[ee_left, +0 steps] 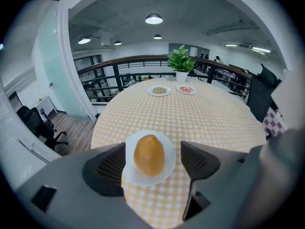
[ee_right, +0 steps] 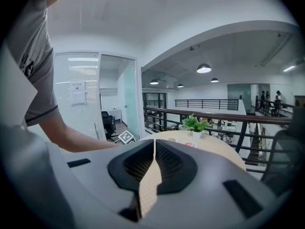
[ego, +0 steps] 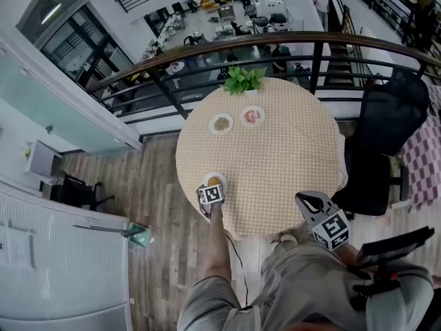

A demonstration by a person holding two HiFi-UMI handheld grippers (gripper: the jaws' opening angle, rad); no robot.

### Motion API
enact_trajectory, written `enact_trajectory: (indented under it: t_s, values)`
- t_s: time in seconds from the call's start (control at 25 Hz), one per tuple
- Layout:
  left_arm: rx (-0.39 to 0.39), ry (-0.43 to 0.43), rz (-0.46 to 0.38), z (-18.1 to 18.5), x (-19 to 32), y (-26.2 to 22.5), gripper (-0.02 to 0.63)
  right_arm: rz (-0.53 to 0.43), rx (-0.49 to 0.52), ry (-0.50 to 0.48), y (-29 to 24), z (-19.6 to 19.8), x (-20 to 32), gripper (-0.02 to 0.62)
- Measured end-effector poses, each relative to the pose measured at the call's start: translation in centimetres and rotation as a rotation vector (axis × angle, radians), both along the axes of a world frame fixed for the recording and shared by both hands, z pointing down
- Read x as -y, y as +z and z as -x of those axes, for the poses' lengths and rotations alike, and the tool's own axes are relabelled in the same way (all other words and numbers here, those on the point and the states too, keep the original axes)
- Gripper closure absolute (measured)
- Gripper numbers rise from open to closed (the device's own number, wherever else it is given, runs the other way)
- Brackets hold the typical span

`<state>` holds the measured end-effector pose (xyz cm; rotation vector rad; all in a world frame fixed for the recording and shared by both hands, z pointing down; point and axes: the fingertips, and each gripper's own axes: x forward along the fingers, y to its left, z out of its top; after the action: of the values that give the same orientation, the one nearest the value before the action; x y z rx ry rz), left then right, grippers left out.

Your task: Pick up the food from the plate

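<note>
A yellow-orange, lemon-like fruit point(ee_left: 149, 154) lies on a small white plate point(ee_left: 167, 167) near the table's front left edge. My left gripper point(ee_left: 151, 161) is open, its two dark jaws on either side of the fruit and plate, not touching the fruit. In the head view the left gripper point(ego: 211, 197) hangs over that plate point(ego: 214, 178), with the fruit point(ego: 213, 180) barely showing. My right gripper point(ego: 311, 203) sits at the front right edge of the table. Its jaws point(ee_right: 153, 162) are shut with nothing between them.
The round table point(ego: 289, 150) has a yellow checked cloth. Two more plates of food point(ego: 221, 123) point(ego: 253, 116) and a potted green plant point(ego: 242, 80) stand at its far side. A black office chair point(ego: 386, 136) stands at the right; a railing point(ego: 207, 54) runs behind.
</note>
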<state>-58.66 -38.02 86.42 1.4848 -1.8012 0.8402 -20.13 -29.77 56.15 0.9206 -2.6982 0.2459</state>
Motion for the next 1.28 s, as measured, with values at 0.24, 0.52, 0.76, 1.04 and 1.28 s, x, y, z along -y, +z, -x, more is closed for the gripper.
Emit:
enact_trajectory:
  t_s: [0.24, 0.52, 0.76, 1.04, 1.28]
  values:
    - [-0.079, -0.018, 0.09, 0.3, 0.1, 4.5, 0.236, 0.004, -0.02, 0.065, 0.4, -1.7, 1.2, 0.572]
    - [-0.259, -0.005, 0.095, -1.3, 2.3, 7.5, 0.235, 0.006, -0.025, 0.124, 0.3, -2.9, 2.2, 0.572]
    - [-0.277, -0.111, 0.208, 0.4, -1.0, 11.3, 0.235, 0.014, -0.031, 0.134, 0.5, -2.9, 2.7, 0.572]
    - [-0.27, -0.115, 0.2, 0.8, -0.6, 11.5, 0.235, 0.018, -0.033, 0.139, 0.9, -2.8, 3.1, 0.572]
    - [-0.275, -0.12, 0.184, 0.7, -0.7, 11.4, 0.235, 0.026, -0.039, 0.145, 1.2, -3.3, 2.8, 0.572]
